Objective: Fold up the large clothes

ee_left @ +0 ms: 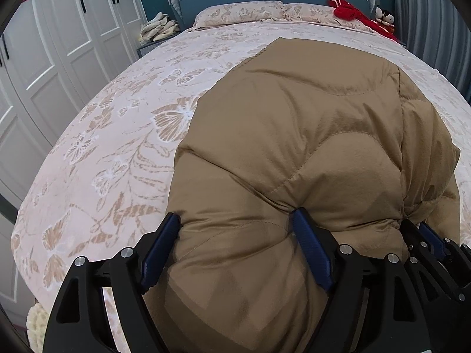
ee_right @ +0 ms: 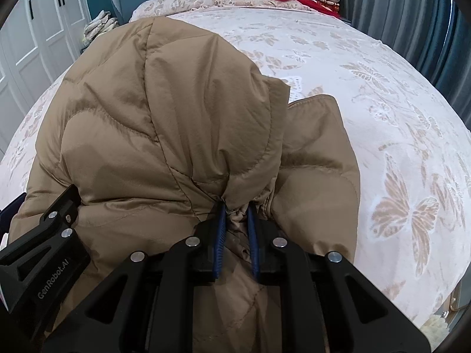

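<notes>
A tan puffer jacket (ee_left: pixel 309 135) lies bunched on the bed, near its foot; it also fills the right wrist view (ee_right: pixel 164 111). My left gripper (ee_left: pixel 235 220) has its blue pads wide apart with a thick puff of the jacket's near edge between them, the pads pressing into it. My right gripper (ee_right: pixel 238 209) is nearly shut, pinching a gathered fold of the jacket's edge. The right gripper shows at the lower right of the left wrist view (ee_left: pixel 424 235), close beside the left one. A part of the jacket (ee_right: pixel 318 135) lies flat to the right.
The bed (ee_left: pixel 123 135) has a pink butterfly-print cover. Pillows (ee_left: pixel 241 13) and a red garment (ee_left: pixel 350 10) lie at the blue headboard, with dolls (ee_left: pixel 385 16) beside. White wardrobe doors (ee_left: pixel 53 53) stand left, a folded pile (ee_left: pixel 159 28) on the nightstand, curtains (ee_right: pixel 412 17) right.
</notes>
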The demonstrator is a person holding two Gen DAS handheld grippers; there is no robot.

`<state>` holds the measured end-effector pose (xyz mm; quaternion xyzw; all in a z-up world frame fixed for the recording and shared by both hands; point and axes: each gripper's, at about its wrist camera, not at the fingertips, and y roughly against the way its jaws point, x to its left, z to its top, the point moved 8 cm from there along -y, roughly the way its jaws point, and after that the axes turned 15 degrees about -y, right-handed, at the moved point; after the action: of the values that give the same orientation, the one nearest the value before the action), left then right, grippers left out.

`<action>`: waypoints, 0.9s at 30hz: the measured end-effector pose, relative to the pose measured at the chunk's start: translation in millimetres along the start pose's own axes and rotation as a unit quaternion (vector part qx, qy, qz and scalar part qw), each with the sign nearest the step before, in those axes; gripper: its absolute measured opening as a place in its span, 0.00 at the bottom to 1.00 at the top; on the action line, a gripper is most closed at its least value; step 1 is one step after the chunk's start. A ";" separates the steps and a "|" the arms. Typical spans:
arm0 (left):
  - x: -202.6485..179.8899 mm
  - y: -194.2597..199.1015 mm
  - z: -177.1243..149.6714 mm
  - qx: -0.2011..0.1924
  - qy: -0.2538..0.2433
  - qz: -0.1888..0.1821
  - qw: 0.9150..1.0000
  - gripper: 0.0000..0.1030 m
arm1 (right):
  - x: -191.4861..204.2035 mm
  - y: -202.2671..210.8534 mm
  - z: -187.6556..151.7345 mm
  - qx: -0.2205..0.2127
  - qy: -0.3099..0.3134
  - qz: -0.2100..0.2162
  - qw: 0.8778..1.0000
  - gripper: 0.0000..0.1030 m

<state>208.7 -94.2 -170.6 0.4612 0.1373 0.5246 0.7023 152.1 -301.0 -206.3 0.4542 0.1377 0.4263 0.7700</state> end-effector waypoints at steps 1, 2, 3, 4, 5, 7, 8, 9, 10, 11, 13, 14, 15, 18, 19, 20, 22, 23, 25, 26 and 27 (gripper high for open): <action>0.3 -0.4 -0.1 0.000 0.000 0.000 1.000 0.76 | -1.7 -0.4 0.4 0.000 0.000 0.001 1.000 0.13; 0.1 -0.5 0.0 -0.001 0.000 0.002 1.000 0.76 | -2.6 -0.3 0.0 -0.001 -0.001 0.001 1.000 0.13; -0.2 -0.4 -0.1 -0.002 0.000 0.003 1.000 0.76 | -3.6 -0.1 -0.5 -0.001 -0.001 0.002 1.000 0.13; -0.4 -0.4 -0.1 -0.002 0.000 0.004 1.000 0.76 | -4.4 0.1 -0.6 -0.002 -0.002 0.002 1.000 0.13; 0.0 -0.6 -0.2 -0.003 -0.001 0.005 1.000 0.76 | -5.3 0.5 -1.3 -0.002 -0.002 0.003 1.000 0.13; -0.8 -0.5 -0.1 -0.003 -0.001 0.006 1.000 0.76 | -6.1 1.8 -2.3 -0.003 -0.003 0.003 1.000 0.13; -0.9 -0.5 -0.1 -0.003 -0.001 0.007 1.000 0.76 | -6.6 1.8 -2.1 -0.003 -0.003 0.003 1.000 0.13; -2.3 0.2 -0.1 -0.003 -0.002 0.007 1.000 0.76 | -6.9 2.0 -2.1 -0.003 -0.004 0.004 1.000 0.13; -3.0 0.8 -0.2 -0.004 -0.002 0.008 1.000 0.76 | -7.8 2.5 -2.8 -0.003 -0.004 0.004 1.000 0.13; -3.1 0.9 -0.2 -0.004 -0.002 0.008 1.000 0.76 | -6.9 2.3 -1.6 -0.003 -0.003 0.004 1.000 0.13; -3.1 0.9 -0.1 -0.004 -0.002 0.009 1.000 0.76 | -6.5 2.4 -1.0 -0.003 -0.003 0.003 1.000 0.13; -2.9 0.9 -0.1 -0.005 -0.003 0.010 1.000 0.76 | -6.8 2.6 -1.1 -0.002 -0.003 0.003 1.000 0.13; -2.9 1.0 0.5 -0.004 -0.004 0.011 1.000 0.76 | -7.2 2.8 -1.1 -0.002 -0.002 0.002 1.000 0.13; -2.6 2.4 1.0 -0.004 -0.004 0.012 1.000 0.76 | -5.4 2.9 1.0 0.002 0.000 0.002 1.000 0.13; -2.3 2.8 1.2 -0.003 -0.005 0.013 1.000 0.76 | -5.7 3.6 1.1 0.004 0.002 0.002 1.000 0.13; -2.0 3.6 1.7 -0.003 -0.005 0.013 1.000 0.76 | -4.7 4.0 2.9 0.006 0.004 0.001 1.000 0.14; -1.9 6.1 1.9 -0.003 -0.005 0.011 1.000 0.76 | -4.6 5.7 4.9 0.011 0.010 0.001 1.000 0.13; 0.4 8.9 1.9 -0.005 -0.002 0.003 1.000 0.76 | -4.1 7.4 6.9 0.014 0.014 0.001 1.000 0.14; 6.1 13.8 0.3 -0.001 0.003 -0.013 1.000 0.83 | -4.8 13.2 12.0 0.024 0.017 0.004 1.000 0.23; 12.8 18.0 -2.2 0.004 0.010 -0.030 0.999 0.84 | -9.9 20.2 16.3 0.028 0.011 0.001 1.000 0.36; 18.8 21.6 -4.5 0.008 0.020 -0.050 0.998 0.84 | -16.7 27.8 19.6 0.029 -0.003 0.003 1.000 0.45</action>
<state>200.2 -75.1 -150.4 0.4485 0.1788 0.4967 0.7212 139.1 -319.2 -175.7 0.4782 0.1469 0.4231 0.7555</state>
